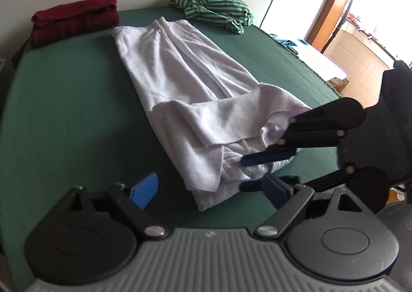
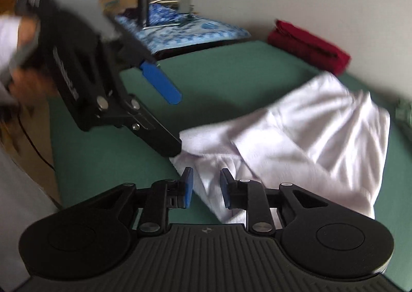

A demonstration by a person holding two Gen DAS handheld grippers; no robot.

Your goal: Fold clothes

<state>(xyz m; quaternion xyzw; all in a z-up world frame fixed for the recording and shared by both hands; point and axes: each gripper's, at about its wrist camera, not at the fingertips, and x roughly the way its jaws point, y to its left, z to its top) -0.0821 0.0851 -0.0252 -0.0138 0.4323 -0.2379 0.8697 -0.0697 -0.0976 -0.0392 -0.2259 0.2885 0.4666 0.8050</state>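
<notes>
A white garment (image 1: pixel 185 91) lies lengthwise on the green table (image 1: pixel 64 101), its near end folded back on itself. My left gripper (image 1: pixel 208 189) is open, its blue pads wide apart at the garment's near edge. My right gripper (image 1: pixel 244 172) reaches in from the right, its blue fingers apart around the garment's near corner. In the right wrist view the right gripper (image 2: pixel 206 189) is open over the white garment's (image 2: pixel 309 132) edge. The left gripper (image 2: pixel 177 124) is open there too, one finger touching the cloth.
A folded dark red garment (image 1: pixel 74 20) lies at the far left of the table. A crumpled green-and-white striped garment (image 1: pixel 216 10) lies at the far end. A black chair (image 1: pixel 394 117) stands to the right. A blue patterned cloth (image 2: pixel 185 31) with clutter lies beyond the table.
</notes>
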